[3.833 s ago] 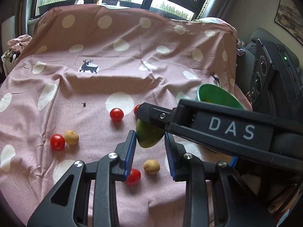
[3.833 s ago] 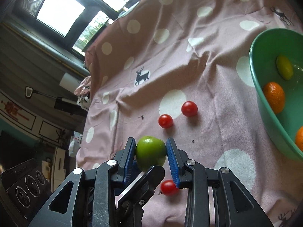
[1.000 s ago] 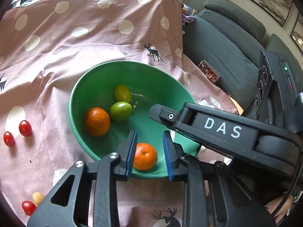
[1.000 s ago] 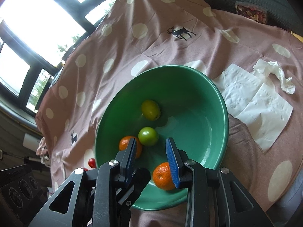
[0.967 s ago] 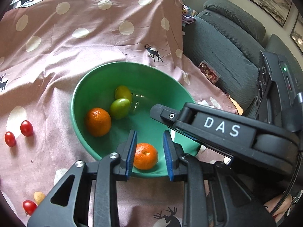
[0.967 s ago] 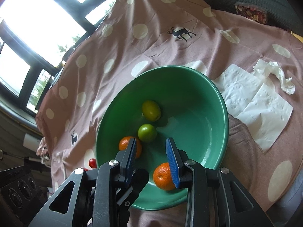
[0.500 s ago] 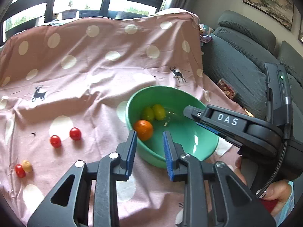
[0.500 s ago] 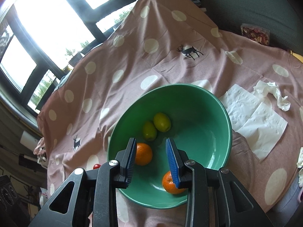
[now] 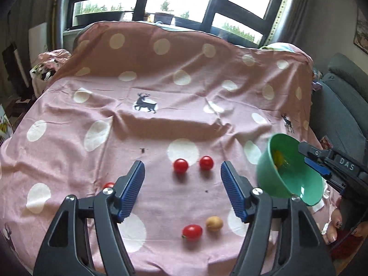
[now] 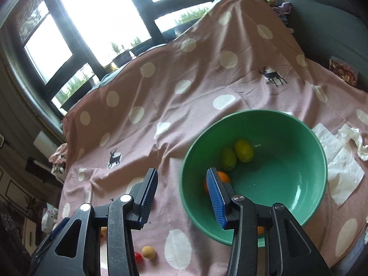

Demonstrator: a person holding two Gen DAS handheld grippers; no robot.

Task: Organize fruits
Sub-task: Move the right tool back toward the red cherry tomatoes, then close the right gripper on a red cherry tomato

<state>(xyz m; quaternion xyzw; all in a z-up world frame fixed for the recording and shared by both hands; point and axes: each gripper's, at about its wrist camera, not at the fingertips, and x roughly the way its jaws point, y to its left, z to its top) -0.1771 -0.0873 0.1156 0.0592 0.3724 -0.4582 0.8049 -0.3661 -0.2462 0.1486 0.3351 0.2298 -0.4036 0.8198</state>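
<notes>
In the left wrist view my left gripper (image 9: 181, 179) hovers over the pink dotted cloth, its jaws opening wide with nothing between them. Just beyond its tips lie two red cherry tomatoes (image 9: 181, 165) (image 9: 206, 162). Nearer lie a third tomato (image 9: 192, 231) and a tan fruit (image 9: 214, 223). Another tomato (image 9: 108, 185) peeks from behind the left finger. The green bowl (image 9: 264, 168) stands at the right. In the right wrist view my right gripper (image 10: 181, 184) hangs above the bowl's (image 10: 287, 197) near left rim, its jaws opening and empty. The bowl holds two yellow-green fruits (image 10: 243, 150) (image 10: 228, 158) and an orange (image 10: 222, 176).
White paper napkins (image 10: 340, 172) and a crumpled tissue (image 10: 354, 138) lie right of the bowl. A grey sofa (image 9: 340, 105) borders the cloth on the right. A person's hand (image 9: 333, 227) shows at the lower right. Windows stand behind the cloth's far edge.
The left gripper swung away from the bowl to the left, over the loose tomatoes, and its jaws spread wide. The right gripper drew back and up from the bowl, its jaws widening.
</notes>
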